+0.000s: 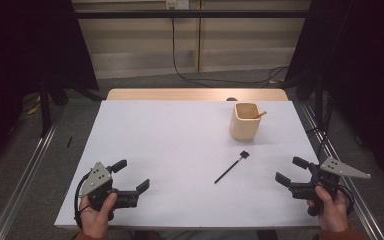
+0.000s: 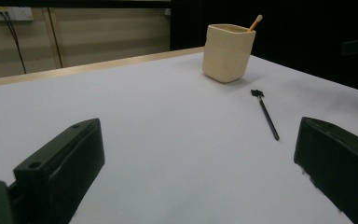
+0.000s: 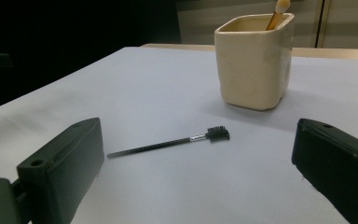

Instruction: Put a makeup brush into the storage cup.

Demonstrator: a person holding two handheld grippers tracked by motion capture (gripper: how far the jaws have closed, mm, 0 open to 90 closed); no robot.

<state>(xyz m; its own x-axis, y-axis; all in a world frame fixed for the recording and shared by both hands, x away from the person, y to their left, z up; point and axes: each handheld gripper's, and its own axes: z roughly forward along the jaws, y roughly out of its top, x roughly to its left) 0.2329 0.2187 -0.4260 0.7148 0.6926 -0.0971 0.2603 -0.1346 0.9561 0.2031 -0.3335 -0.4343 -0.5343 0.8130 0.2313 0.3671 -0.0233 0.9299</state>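
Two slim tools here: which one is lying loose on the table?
The black brush, flat on the white table in front of the cream cup. The other, a wooden-handled stick, stands leaning inside that cup.

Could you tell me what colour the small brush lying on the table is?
The brush is black with a short silver band below its bristles; the right gripper view shows it best.

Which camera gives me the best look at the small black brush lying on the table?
The right gripper view: the black brush lies close and side-on, bristle head clear. The left gripper view shows it farther off, end-on. The high view shows it small and thin.
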